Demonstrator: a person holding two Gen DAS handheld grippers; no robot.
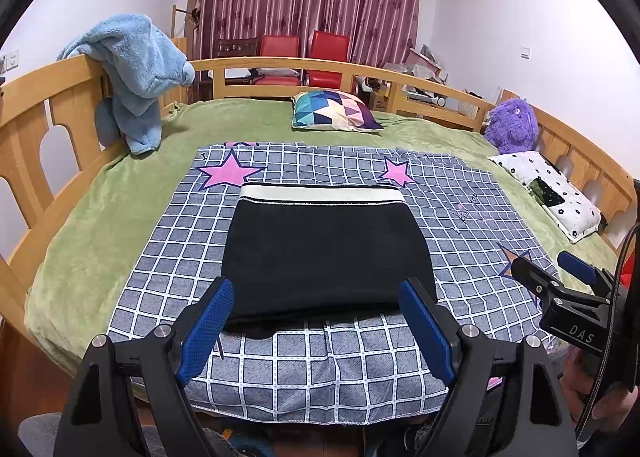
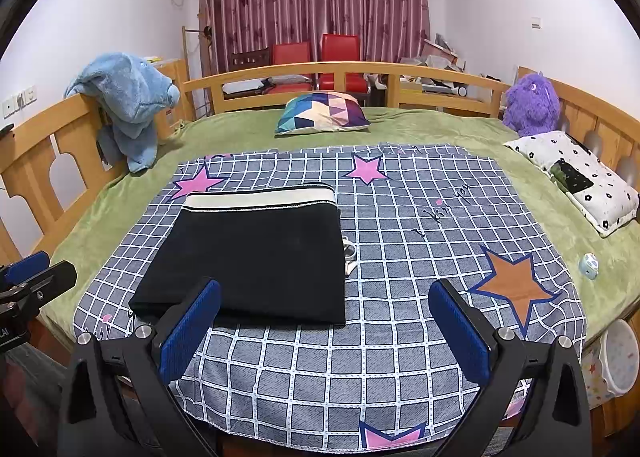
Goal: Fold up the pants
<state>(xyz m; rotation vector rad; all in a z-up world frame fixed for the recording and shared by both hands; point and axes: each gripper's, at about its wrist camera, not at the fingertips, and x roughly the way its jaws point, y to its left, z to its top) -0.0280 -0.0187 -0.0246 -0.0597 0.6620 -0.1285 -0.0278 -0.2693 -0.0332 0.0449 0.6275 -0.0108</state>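
The black pants [image 1: 320, 253] lie folded into a flat rectangle on the checked cloth [image 1: 280, 369], with the white waistband [image 1: 320, 193] at the far edge. They also show in the right wrist view [image 2: 256, 257], where a white drawstring [image 2: 349, 253] sticks out at their right side. My left gripper [image 1: 316, 299] is open and empty, its blue pads level with the pants' near edge. My right gripper [image 2: 326, 299] is open and empty, just off the pants' near right corner. The right gripper also shows in the left wrist view [image 1: 560, 269].
The cloth covers a green blanket [image 1: 100, 217] on a wooden-railed bed [image 1: 280, 65]. A patterned pillow [image 1: 336, 111], a purple plush [image 1: 512, 125], a floral pillow [image 1: 552, 193] and a blue towel [image 1: 136, 69] on the rail surround it. A small round object [image 2: 588, 265] lies right.
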